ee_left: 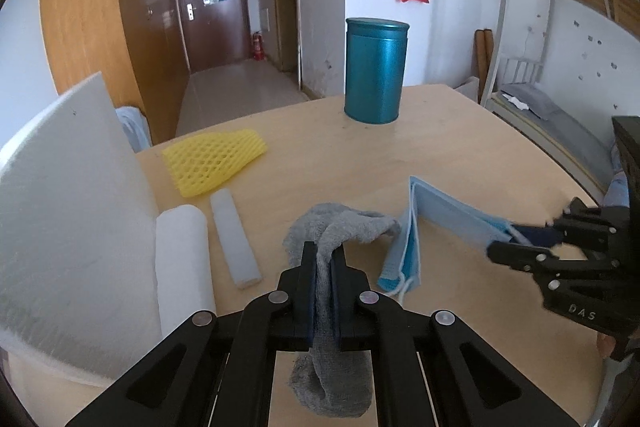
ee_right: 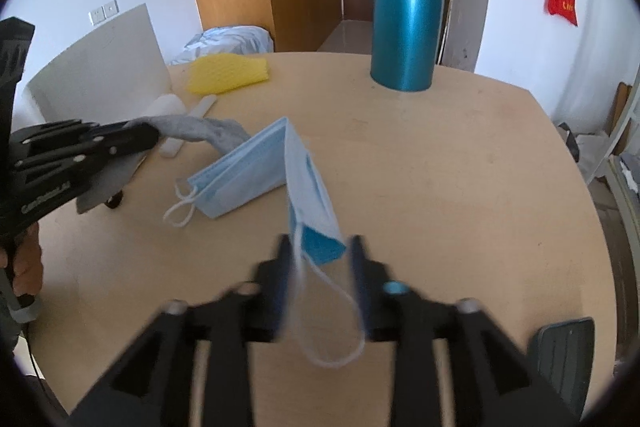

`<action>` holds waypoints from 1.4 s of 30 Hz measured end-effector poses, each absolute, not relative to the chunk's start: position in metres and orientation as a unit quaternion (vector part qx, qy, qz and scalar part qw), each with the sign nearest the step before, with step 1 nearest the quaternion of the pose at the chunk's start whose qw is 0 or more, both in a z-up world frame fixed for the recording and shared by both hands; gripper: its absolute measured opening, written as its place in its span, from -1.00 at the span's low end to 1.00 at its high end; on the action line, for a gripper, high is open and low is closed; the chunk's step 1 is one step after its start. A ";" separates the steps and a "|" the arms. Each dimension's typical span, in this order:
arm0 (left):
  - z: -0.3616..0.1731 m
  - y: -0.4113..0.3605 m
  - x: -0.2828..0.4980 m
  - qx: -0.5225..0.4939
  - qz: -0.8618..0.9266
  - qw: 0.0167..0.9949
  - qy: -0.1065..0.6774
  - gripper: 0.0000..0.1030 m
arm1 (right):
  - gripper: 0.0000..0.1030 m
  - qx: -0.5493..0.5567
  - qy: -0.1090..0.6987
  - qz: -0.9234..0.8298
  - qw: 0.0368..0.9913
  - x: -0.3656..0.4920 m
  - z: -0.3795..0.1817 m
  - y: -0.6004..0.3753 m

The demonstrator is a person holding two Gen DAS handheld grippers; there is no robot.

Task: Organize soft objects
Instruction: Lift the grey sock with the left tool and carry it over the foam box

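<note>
Grey cloth [ee_left: 338, 227] in left tool [ee_left: 323, 255], clamped tight.

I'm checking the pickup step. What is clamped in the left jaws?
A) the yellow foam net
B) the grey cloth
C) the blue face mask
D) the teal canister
B: in the left wrist view the left gripper is closed on the grey cloth, which drapes on both sides of its jaws.

Your left gripper [ee_left: 323, 255] sits bottom centre of its own view, jaws clamped tight on the cloth [ee_left: 340, 227], pointing downward. Your right gripper [ee_right: 320, 251] sits bottom centre of its view, blurred, jaws parted, pads clear of the mask [ee_right: 308, 187] between them. Your hand [ee_right: 24, 263] shows at the left edge.
</note>
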State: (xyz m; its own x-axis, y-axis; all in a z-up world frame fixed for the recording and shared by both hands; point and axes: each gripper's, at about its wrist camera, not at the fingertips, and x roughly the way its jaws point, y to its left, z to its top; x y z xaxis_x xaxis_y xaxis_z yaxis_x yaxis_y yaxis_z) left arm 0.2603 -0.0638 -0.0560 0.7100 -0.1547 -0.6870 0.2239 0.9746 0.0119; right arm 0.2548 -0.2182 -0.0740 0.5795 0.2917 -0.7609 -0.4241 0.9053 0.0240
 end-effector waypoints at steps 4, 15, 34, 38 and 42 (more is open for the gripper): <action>-0.053 -0.058 0.257 0.039 -0.103 0.924 0.367 -0.88 | 0.28 -0.100 0.390 0.213 0.890 0.252 -0.067 -0.209; -0.046 -0.045 0.246 0.022 -0.102 0.929 0.355 -0.88 | -0.54 -0.103 0.423 0.211 0.875 0.278 -0.088 -0.191; -0.014 -0.026 0.184 -0.005 -0.100 0.946 0.307 -0.88 | -0.81 -0.057 0.370 0.193 0.907 0.215 -0.038 -0.204; -0.013 -0.018 0.164 -0.019 -0.096 0.948 0.304 -0.88 | -0.81 -0.058 0.361 0.199 0.909 0.195 -0.035 -0.200; -0.010 -0.011 0.143 -0.028 -0.091 0.950 0.296 -0.88 | -0.81 -0.057 0.352 0.208 0.911 0.179 -0.029 -0.194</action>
